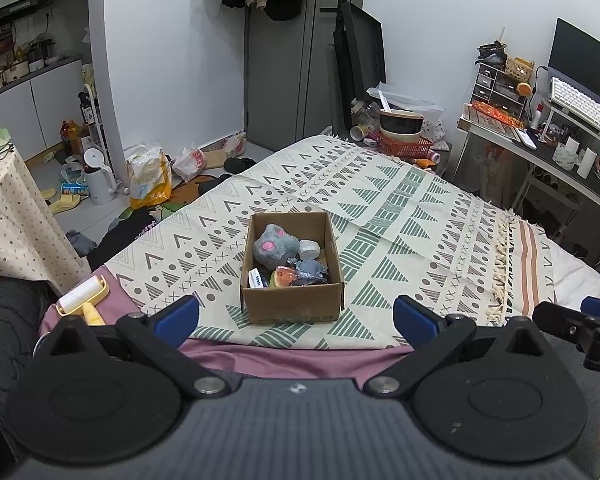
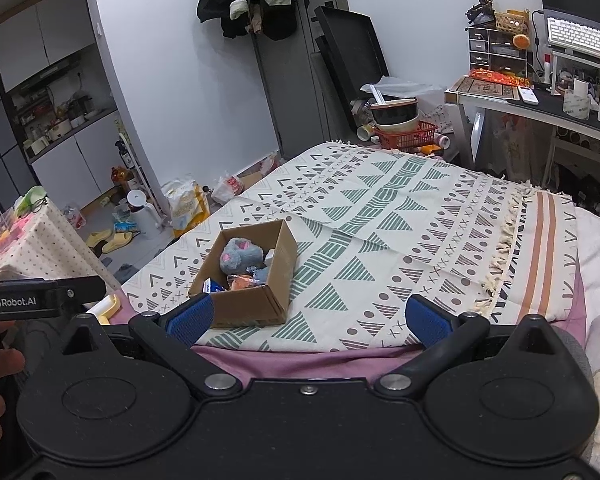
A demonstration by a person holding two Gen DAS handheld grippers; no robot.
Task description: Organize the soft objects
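You hold the left hand-held gripper [image 1: 296, 316] and right hand-held gripper [image 2: 308, 320] spread and empty at the bed's near edge, since the soft toys [image 1: 274, 246] already sit gathered inside the cardboard box [image 1: 292, 308] just ahead.

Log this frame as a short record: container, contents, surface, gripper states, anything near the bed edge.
container: cardboard box, open top, upright
contents: grey plush toy, white block, watermelon-slice toy, blue-grey soft item; others partly hidden
surface: patterned blanket on bed
left gripper: open, empty, short of box
right gripper: open, empty
bed edge: lint roller, left of box
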